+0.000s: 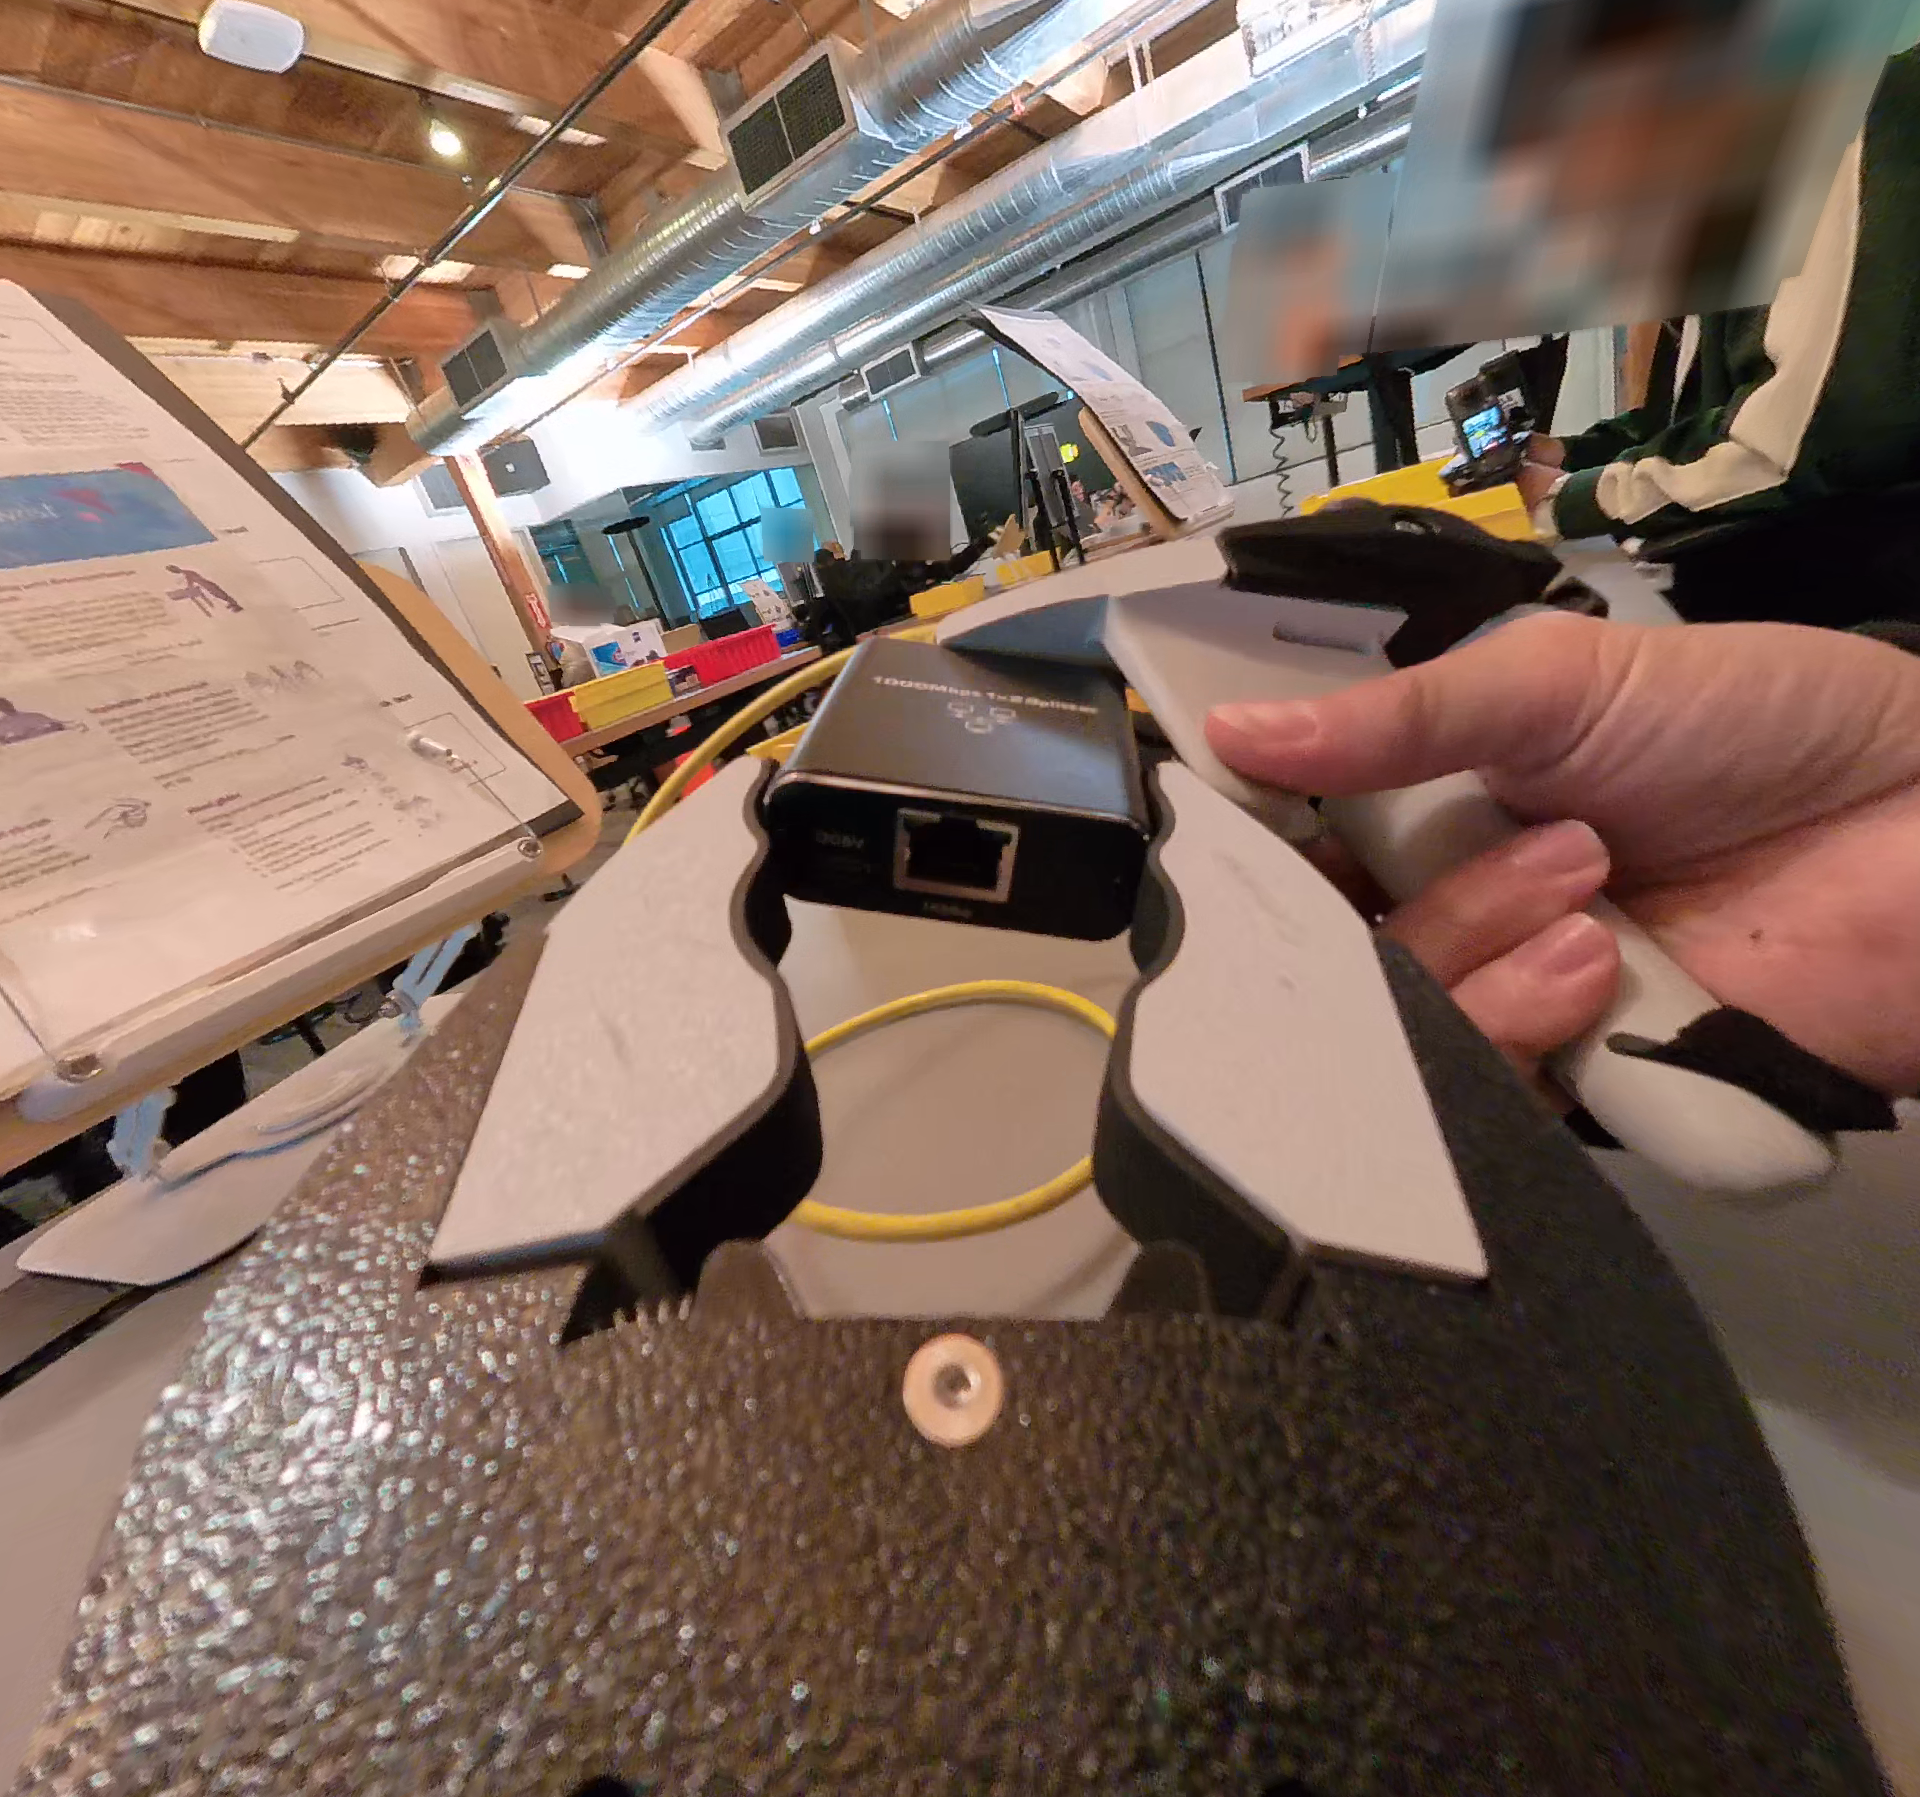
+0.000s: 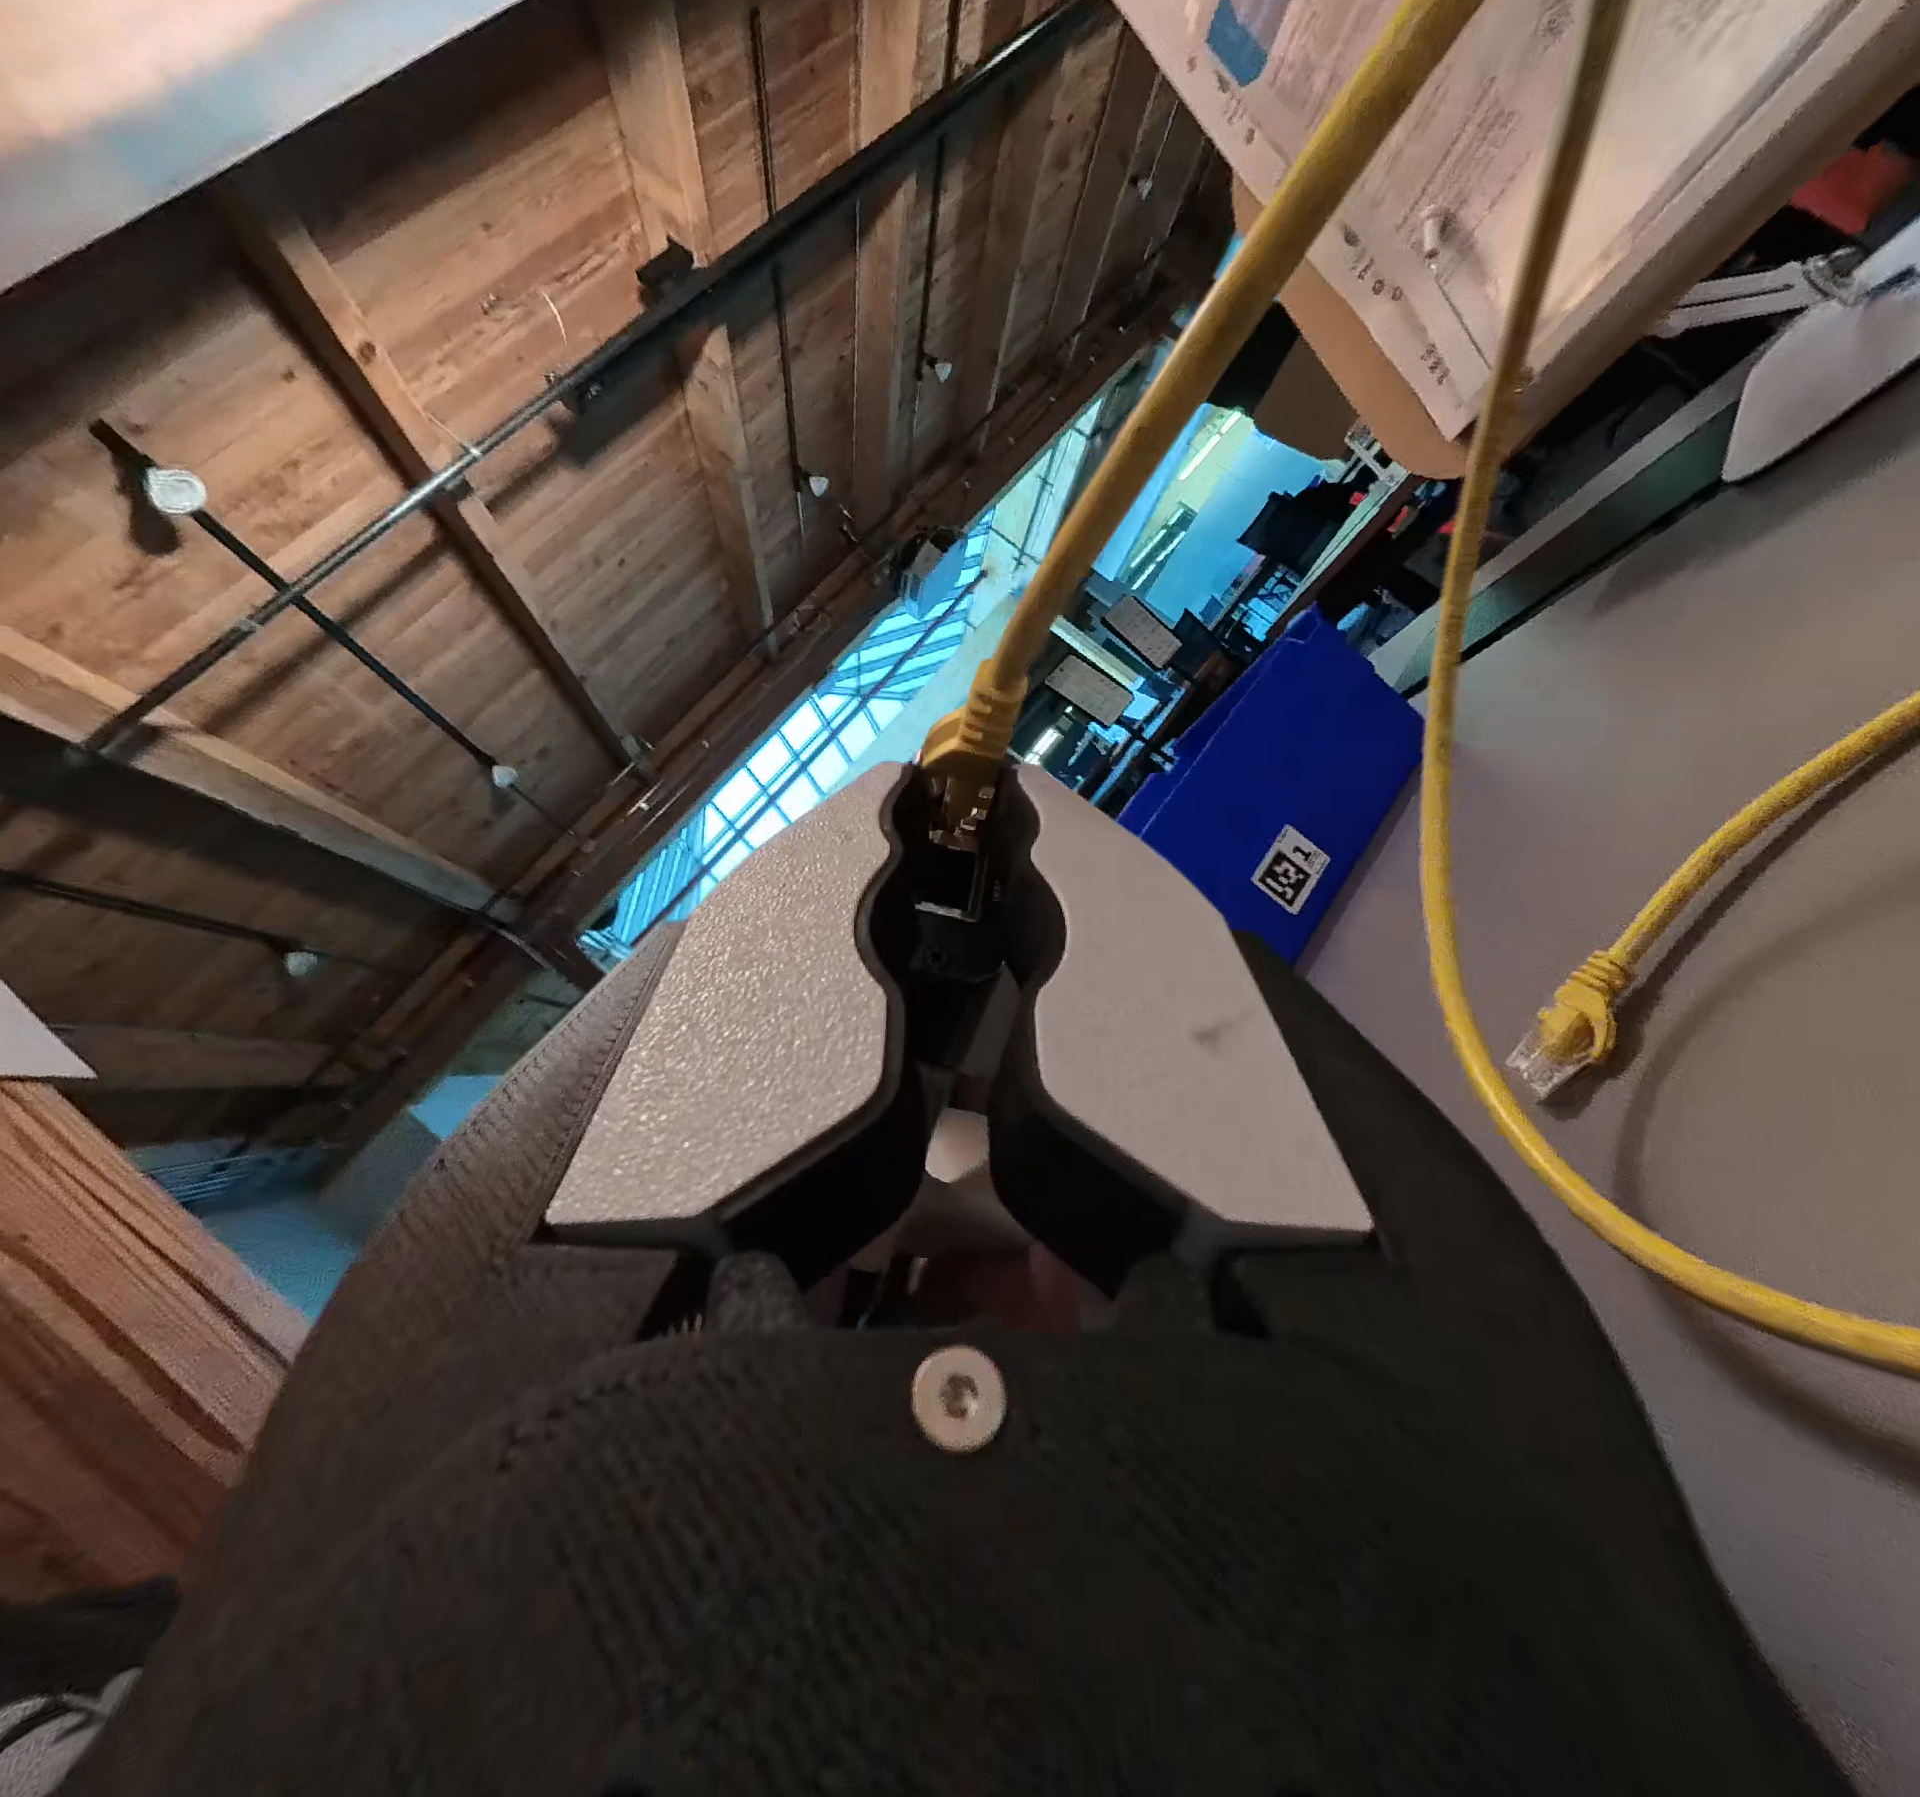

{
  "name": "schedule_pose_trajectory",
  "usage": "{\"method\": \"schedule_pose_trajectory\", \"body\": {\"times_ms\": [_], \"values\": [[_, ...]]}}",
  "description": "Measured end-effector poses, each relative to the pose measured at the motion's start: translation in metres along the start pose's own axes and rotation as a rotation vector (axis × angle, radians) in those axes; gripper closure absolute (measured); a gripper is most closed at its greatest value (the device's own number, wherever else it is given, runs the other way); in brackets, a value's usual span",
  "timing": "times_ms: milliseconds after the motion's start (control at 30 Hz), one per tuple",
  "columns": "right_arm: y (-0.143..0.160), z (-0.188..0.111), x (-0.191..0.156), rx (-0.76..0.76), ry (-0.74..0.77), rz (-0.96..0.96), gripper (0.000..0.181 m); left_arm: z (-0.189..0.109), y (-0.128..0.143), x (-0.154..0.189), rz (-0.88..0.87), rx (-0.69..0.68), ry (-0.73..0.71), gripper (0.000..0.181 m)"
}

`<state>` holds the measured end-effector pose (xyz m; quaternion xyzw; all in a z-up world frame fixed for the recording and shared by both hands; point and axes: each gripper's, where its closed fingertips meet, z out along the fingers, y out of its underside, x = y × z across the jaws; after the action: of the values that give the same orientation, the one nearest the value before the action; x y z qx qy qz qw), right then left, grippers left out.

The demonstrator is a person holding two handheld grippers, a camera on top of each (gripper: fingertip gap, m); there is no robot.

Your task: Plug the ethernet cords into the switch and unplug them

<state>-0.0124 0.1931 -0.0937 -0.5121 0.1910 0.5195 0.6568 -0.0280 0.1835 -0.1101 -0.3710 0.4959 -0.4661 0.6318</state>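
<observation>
In the left wrist view my left gripper (image 1: 956, 802) is shut on the black switch (image 1: 977, 739) and holds it above the table, with an empty port facing the camera. My right gripper (image 1: 1195, 667), held by a hand (image 1: 1621, 812), reaches in from the right over the switch's far end. In the right wrist view the right gripper (image 2: 961, 802) is closed around a yellow ethernet plug (image 2: 971, 750) seated at the switch's far end (image 2: 951, 900), beside an empty port. Its yellow cord (image 2: 1247, 272) runs up and away. A second yellow plug (image 2: 1564, 1030) lies loose on the table.
A yellow cord loop (image 1: 935, 1228) lies on the grey table (image 2: 1714, 812) under the switch. A tilted document stand (image 1: 208, 708) is at the left. A blue bin (image 2: 1278, 791) stands at the table's edge. A person in a dark green jacket (image 1: 1829, 417) stands at the right.
</observation>
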Motion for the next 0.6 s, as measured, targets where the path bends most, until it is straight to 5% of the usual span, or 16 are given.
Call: {"method": "schedule_pose_trajectory", "body": {"times_ms": [600], "values": [[-0.0012,0.0078,0.0007,-0.05,-0.027,-0.087,0.169,-0.0004,0.0086,-0.0068,-0.004,-0.065,-0.038,0.118]]}}
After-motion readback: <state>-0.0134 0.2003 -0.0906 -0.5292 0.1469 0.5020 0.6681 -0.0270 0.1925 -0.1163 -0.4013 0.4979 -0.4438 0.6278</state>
